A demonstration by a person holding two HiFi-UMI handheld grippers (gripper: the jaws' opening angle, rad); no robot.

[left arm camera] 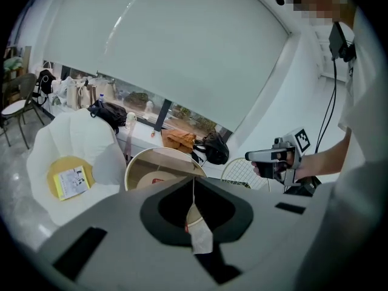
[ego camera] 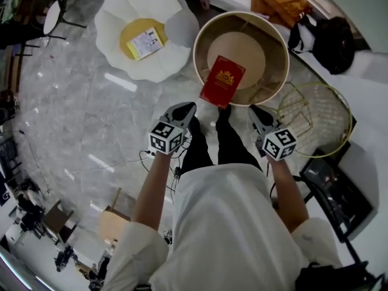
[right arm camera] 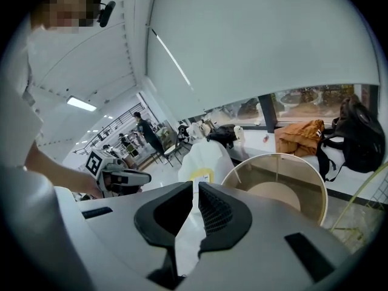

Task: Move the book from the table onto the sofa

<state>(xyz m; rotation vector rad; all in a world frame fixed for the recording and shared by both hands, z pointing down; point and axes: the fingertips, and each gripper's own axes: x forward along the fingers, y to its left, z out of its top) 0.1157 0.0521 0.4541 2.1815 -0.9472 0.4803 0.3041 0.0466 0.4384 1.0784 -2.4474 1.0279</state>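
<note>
White petal-shaped sofa [ego camera: 176, 23] fills the upper left of the head view, and the round table [ego camera: 195, 53] sits at upper centre. The red book [ego camera: 222, 80] lies on the table's near edge, overhanging the rim towards me and untouched. My left gripper [ego camera: 185, 111] is clenched on nothing. My right gripper [ego camera: 256, 111] is closed to a slit, also empty. Both hover just short of the book. To lift it well I should spread one gripper's jaws, slide them over the overhanging edge, and clamp firmly before swinging left.
</note>
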